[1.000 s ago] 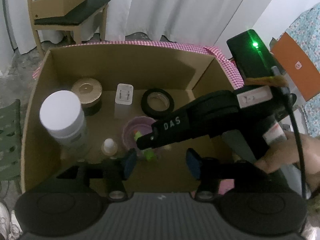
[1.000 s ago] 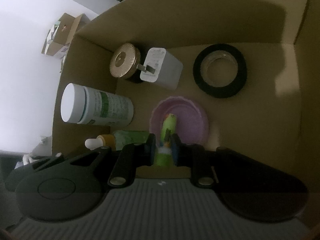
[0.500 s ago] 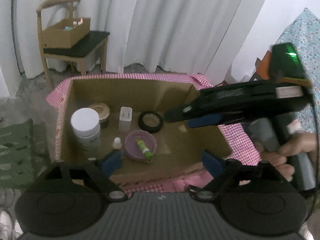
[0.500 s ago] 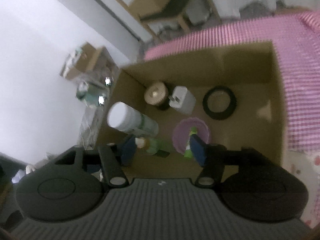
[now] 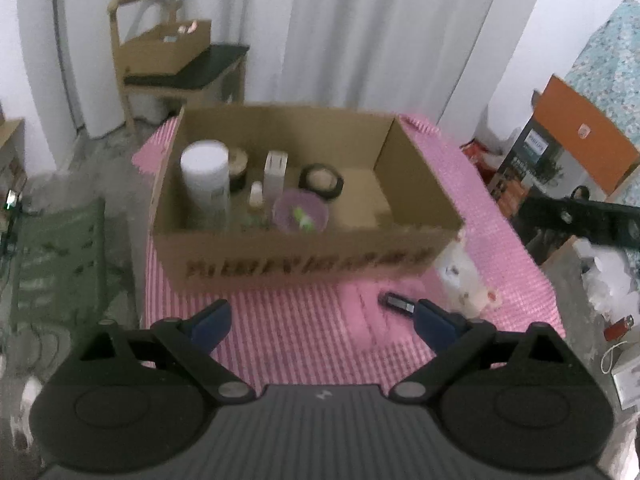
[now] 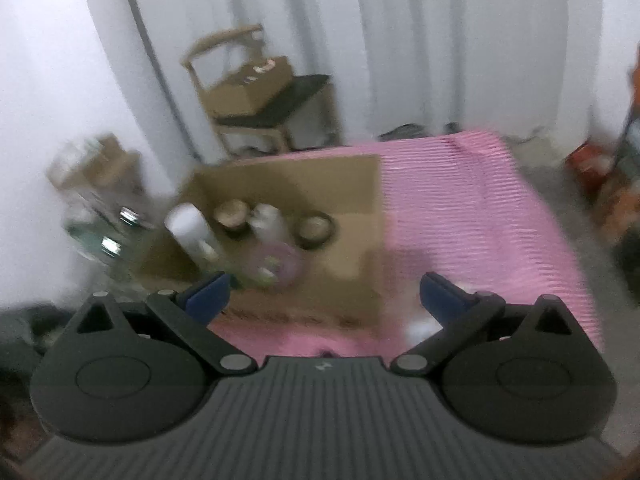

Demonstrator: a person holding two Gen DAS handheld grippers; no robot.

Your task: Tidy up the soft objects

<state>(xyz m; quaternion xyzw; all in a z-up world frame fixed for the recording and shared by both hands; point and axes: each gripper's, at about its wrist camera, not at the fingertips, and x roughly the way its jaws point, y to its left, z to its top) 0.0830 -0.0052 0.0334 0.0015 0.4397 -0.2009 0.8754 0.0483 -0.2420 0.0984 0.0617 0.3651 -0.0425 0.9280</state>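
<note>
Printed lettering (image 5: pixel 308 266) on the cardboard box's (image 5: pixel 416 184) front wall smeared beyond reading. Right wrist view blurred throughout, box contents there reduced to pale smudges, purple bowl (image 6: pixel 276 262) barely traceable. Pale plush toy (image 5: pixel 464 280) partly hidden behind the box corner, shape unclear.

The left gripper (image 5: pixel 322 320) hung over the near part of a pink checked cloth (image 5: pixel 312 336), its blue-padded jaws having just been opening, wide apart with nothing between them. Toward the cloth's far edge stood an open cardboard box (image 5: pixel 304 256). Along the box's left wall rose a white-capped bottle (image 5: pixel 206 184); beside it were a small dropper bottle (image 5: pixel 256 196), a white charger (image 5: pixel 275 174), a black tape roll (image 5: pixel 321 181) and a purple bowl (image 5: pixel 300 214) holding a green tube (image 5: pixel 302 218). Just outside the box's near right corner lay a white soft toy (image 5: pixel 464 280) and a small dark object (image 5: pixel 400 302).
</note>
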